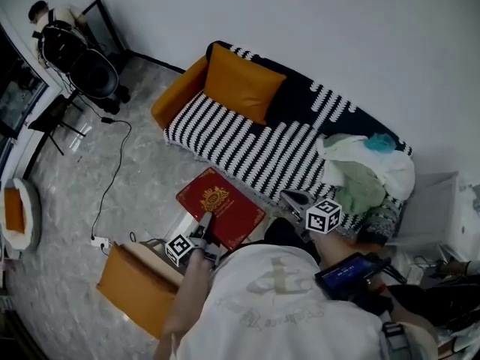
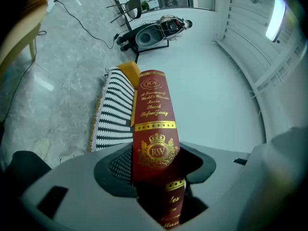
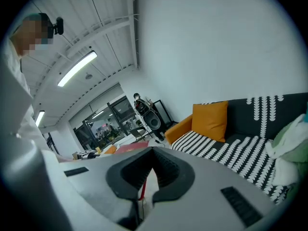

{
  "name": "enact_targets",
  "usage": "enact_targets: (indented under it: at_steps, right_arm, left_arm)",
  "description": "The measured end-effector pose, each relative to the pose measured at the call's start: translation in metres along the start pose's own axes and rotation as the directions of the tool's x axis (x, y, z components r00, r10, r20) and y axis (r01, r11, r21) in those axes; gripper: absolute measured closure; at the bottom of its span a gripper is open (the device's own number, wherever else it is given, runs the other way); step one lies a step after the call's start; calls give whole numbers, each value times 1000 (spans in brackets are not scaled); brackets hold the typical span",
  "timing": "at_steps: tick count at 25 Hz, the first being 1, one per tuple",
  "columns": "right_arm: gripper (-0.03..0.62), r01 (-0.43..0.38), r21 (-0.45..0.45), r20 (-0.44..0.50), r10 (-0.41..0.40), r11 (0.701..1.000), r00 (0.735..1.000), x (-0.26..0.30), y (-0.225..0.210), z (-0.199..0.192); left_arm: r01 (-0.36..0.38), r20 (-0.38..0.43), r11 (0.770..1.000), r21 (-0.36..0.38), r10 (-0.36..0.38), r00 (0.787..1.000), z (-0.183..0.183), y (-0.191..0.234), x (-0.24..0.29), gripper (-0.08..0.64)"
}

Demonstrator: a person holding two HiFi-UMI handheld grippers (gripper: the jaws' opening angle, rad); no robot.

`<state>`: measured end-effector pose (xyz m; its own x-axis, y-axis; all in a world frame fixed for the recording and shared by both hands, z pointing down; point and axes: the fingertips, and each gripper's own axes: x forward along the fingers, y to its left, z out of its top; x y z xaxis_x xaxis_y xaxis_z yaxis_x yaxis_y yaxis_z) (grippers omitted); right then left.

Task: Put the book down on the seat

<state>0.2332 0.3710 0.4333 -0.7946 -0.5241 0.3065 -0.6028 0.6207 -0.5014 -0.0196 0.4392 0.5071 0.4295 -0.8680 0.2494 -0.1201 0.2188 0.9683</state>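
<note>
Jaws of the left gripper (image 2: 156, 160) are pressed on both sides of a thick red book (image 2: 154, 114), with the book wedged between them. The gold letters and a gold crown on its spine face the left gripper view. From the head view, the left gripper (image 1: 204, 220) holds the red book (image 1: 220, 205) by one corner, with the cover and its gold crest facing up. The book is in the air over the grey floor (image 1: 127, 201), just in front of the sofa's front edge. It is not on the seat.

The right gripper (image 3: 153, 150) has its jaws together, with nothing between them. In the head view the right gripper (image 1: 291, 197) is to the right of the book, close to the front edge of the sofa.

The sofa (image 1: 247, 145) has orange sides and a black and white striped cover. An orange cushion (image 1: 241, 81) leans against its back near the left end. A pile of white and green clothes (image 1: 367, 167) lies on the right end of the seat. The striped middle of the seat is bare. A black cable (image 1: 112, 172) runs across the floor to the left of the sofa.
</note>
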Motion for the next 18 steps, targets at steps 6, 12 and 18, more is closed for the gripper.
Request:
enact_targets:
  at_steps: [6,12,18]
  right_arm:
    - [578,-9,-11,-1,9,1000,1000,12,7,4]
    - [578,-5,-23,-7,5,1000,1000,23,12,8]
    - [578,7,-19,-25,-7,1000,1000,31,7,1]
  left_arm:
    - [12,17,1000,-3,-12,1000,10,-1,-2,314]
    - [14,14,1000,14,-14,1000,15,-3,-4,314]
    - [1,13,1000,-7,-1,1000,22,6,-4,314]
